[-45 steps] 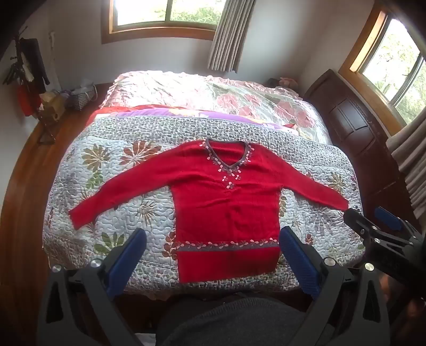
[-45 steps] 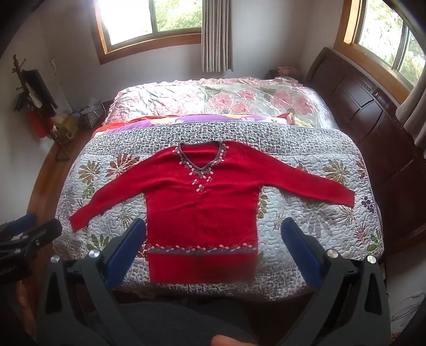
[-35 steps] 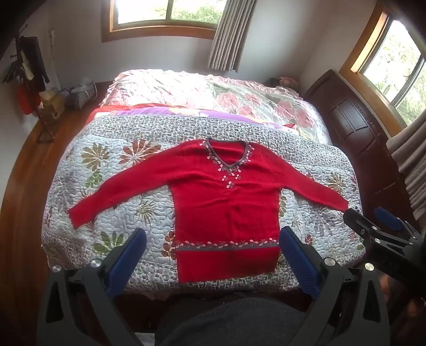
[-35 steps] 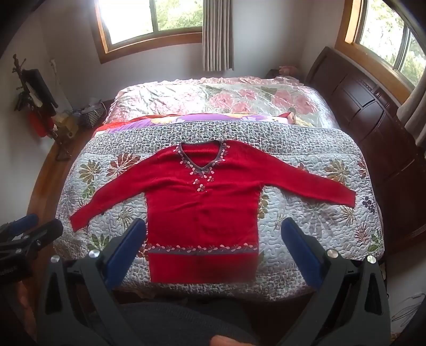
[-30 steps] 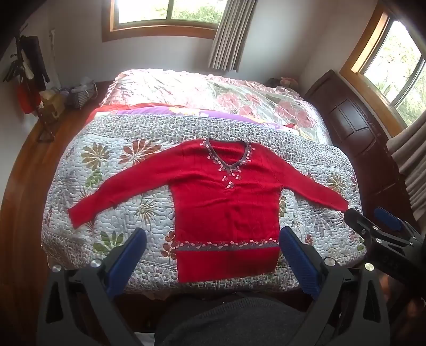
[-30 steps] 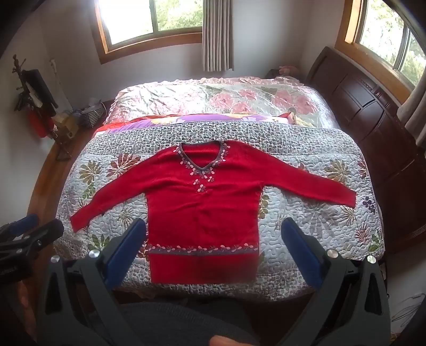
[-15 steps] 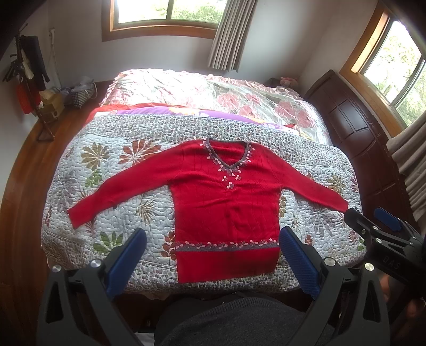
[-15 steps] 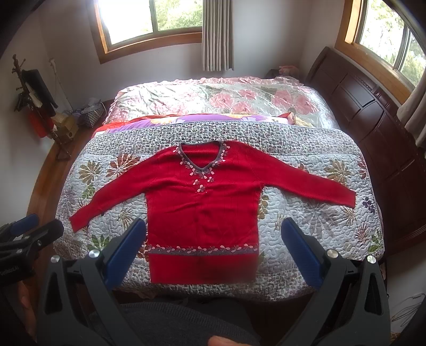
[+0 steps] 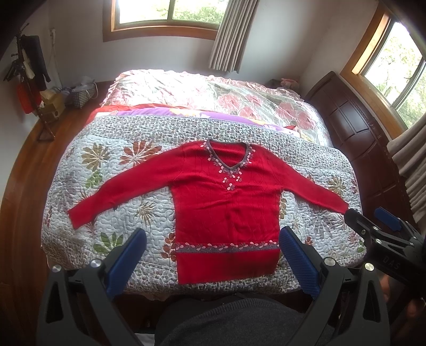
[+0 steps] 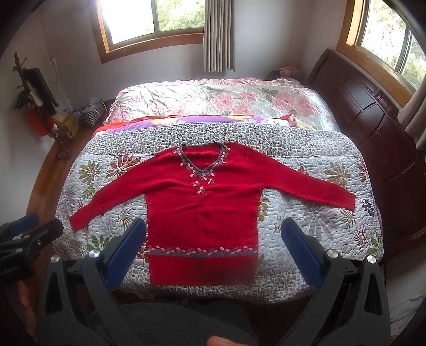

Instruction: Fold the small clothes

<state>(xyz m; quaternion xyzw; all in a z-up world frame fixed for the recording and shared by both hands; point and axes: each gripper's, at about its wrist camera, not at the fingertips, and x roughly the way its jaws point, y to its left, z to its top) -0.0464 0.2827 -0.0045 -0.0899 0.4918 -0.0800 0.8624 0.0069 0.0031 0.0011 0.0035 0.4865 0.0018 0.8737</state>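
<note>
Sweater: a red sweater (image 9: 226, 210) lies flat and face up on the quilt (image 9: 106, 170), in the middle of both views.
Direction: its V-neck (image 9: 227, 157) points to the top of the frame, towards the far window (image 9: 170, 13); its hem (image 9: 226, 266) lies at the lower edge of the bed, nearest the cameras.
Long axis: with both sleeves spread out, the widest span runs left to right across the frame; the body runs top to bottom.
Sleeves: the left sleeve (image 9: 111, 197) slants down towards the lower left, the right sleeve (image 9: 314, 189) slants down towards the lower right.
Trim: a grey band with pale leaf shapes crosses the body just above the hem.
Left gripper (image 9: 211, 246): its blue pads (image 9: 125, 262) stand wide apart, gripping nothing, above the hem.
Right gripper (image 10: 213, 237): fingers likewise spread, holding nothing, framing the lower body of the sweater.
Person: a dark grey garment (image 9: 239, 322) fills the bottom centre.
Surroundings: a dark wooden headboard (image 10: 372, 111) stands at the right of the frame.
</note>
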